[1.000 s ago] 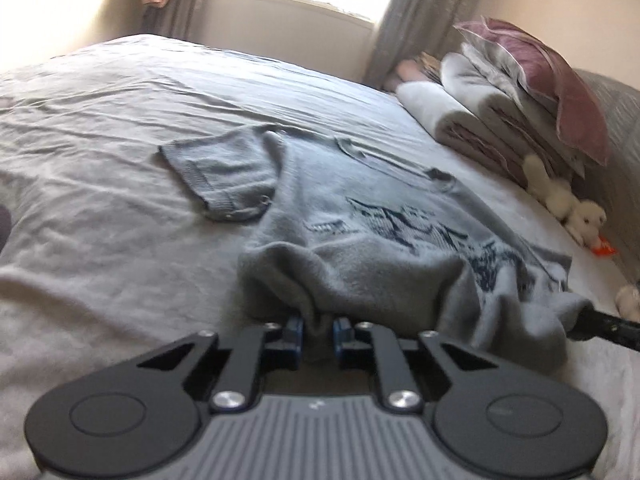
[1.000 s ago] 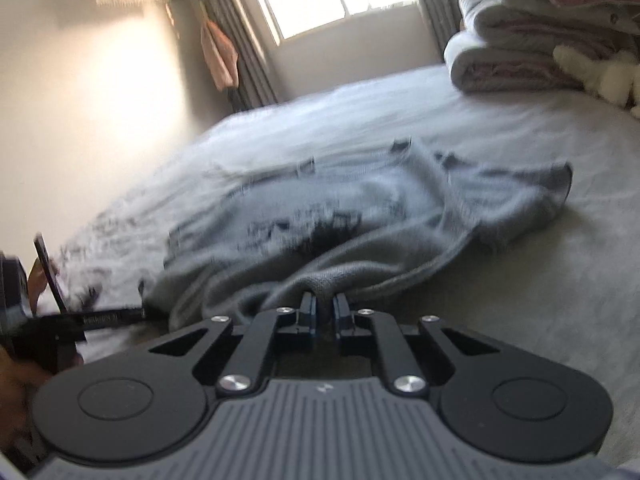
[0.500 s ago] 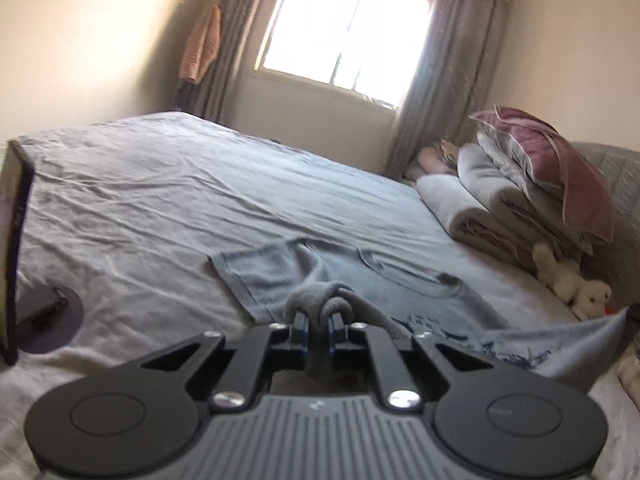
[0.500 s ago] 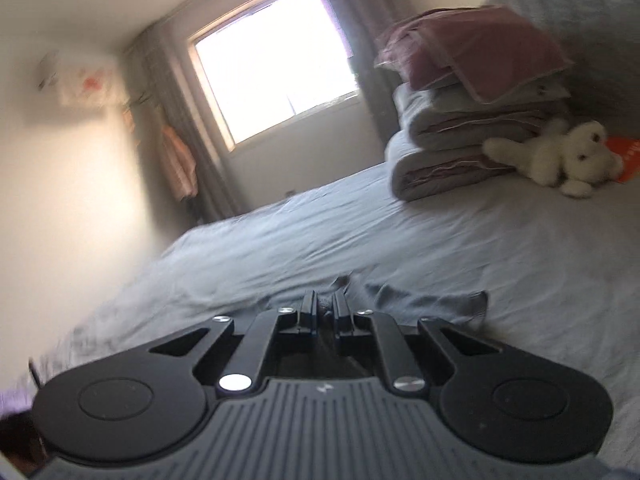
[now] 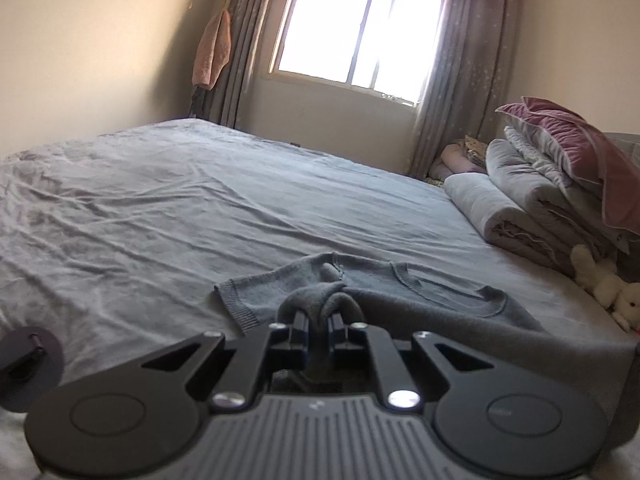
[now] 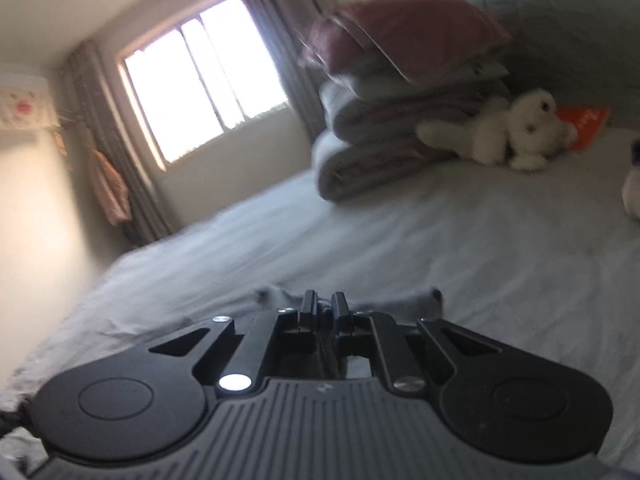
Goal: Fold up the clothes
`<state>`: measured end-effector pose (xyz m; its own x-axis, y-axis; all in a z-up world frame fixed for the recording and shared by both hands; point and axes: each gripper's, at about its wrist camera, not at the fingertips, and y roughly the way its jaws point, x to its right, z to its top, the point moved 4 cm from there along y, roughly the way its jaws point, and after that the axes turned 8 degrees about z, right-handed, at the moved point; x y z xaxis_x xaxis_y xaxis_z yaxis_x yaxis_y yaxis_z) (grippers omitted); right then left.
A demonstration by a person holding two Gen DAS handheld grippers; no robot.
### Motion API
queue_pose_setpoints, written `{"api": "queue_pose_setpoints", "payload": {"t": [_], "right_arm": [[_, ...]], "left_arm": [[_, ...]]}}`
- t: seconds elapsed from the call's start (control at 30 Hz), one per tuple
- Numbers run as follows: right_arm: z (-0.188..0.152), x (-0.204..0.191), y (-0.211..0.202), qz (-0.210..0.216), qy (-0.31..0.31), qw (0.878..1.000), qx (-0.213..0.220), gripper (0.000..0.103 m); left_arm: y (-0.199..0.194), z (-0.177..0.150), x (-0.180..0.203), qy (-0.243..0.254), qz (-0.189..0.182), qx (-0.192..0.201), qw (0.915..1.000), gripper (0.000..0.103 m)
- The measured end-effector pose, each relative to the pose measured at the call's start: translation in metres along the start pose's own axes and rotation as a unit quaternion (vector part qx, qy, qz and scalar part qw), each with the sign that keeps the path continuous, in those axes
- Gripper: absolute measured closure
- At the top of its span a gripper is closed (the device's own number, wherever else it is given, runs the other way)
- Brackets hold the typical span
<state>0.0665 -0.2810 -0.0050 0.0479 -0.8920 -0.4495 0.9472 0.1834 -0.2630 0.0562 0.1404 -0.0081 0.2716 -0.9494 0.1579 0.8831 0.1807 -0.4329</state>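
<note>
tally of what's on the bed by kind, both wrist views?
Grey sweater: 1
Folded blankets: 2 at least, stack partly hidden
Maroon pillow: 1
White plush toy: 1, plus one cut off at the frame edge
Orange item: 1
Total: 7

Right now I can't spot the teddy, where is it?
The teddy lies far right on the bed in the right wrist view, against the folded quilts.

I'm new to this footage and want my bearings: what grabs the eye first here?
The bright window in the far wall. Then the grey sweater on the bed, a bunch of its cloth pinched in the left gripper and another in the right gripper. Stacked quilts and a white plush toy sit at the right.
</note>
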Motion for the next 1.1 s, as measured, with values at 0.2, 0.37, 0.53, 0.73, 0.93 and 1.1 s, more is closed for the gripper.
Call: {"api": "queue_pose_setpoints", "payload": {"t": [0.2,0.37,0.53,0.73,0.93,1.1], "right_arm": [[-0.021,0.007,0.025,-0.034,-0.013,0.999,-0.034,0.093],[-0.037,0.007,0.033,-0.051,-0.042,0.995,-0.069,0.093],[-0.033,0.004,0.025,-0.044,-0.043,0.995,-0.082,0.088],[-0.026,-0.009,0.004,-0.024,-0.071,0.992,-0.097,0.067],[-0.026,-0.009,-0.018,0.011,-0.078,0.989,-0.123,0.062],[-0.034,-0.001,-0.029,0.044,-0.074,0.984,-0.154,0.060]], "left_arm": [[0.031,-0.013,0.004,0.005,0.011,-0.033,0.9994,0.092],[0.039,-0.022,0.008,0.013,0.023,-0.048,0.9985,0.090],[0.032,-0.024,0.006,0.007,0.015,-0.058,0.9982,0.072],[0.023,-0.022,-0.012,-0.040,-0.012,-0.084,0.9956,0.061],[0.015,-0.030,-0.034,-0.077,-0.057,-0.111,0.9893,0.058],[0.005,-0.036,-0.032,-0.030,-0.103,-0.102,0.9890,0.058]]}}
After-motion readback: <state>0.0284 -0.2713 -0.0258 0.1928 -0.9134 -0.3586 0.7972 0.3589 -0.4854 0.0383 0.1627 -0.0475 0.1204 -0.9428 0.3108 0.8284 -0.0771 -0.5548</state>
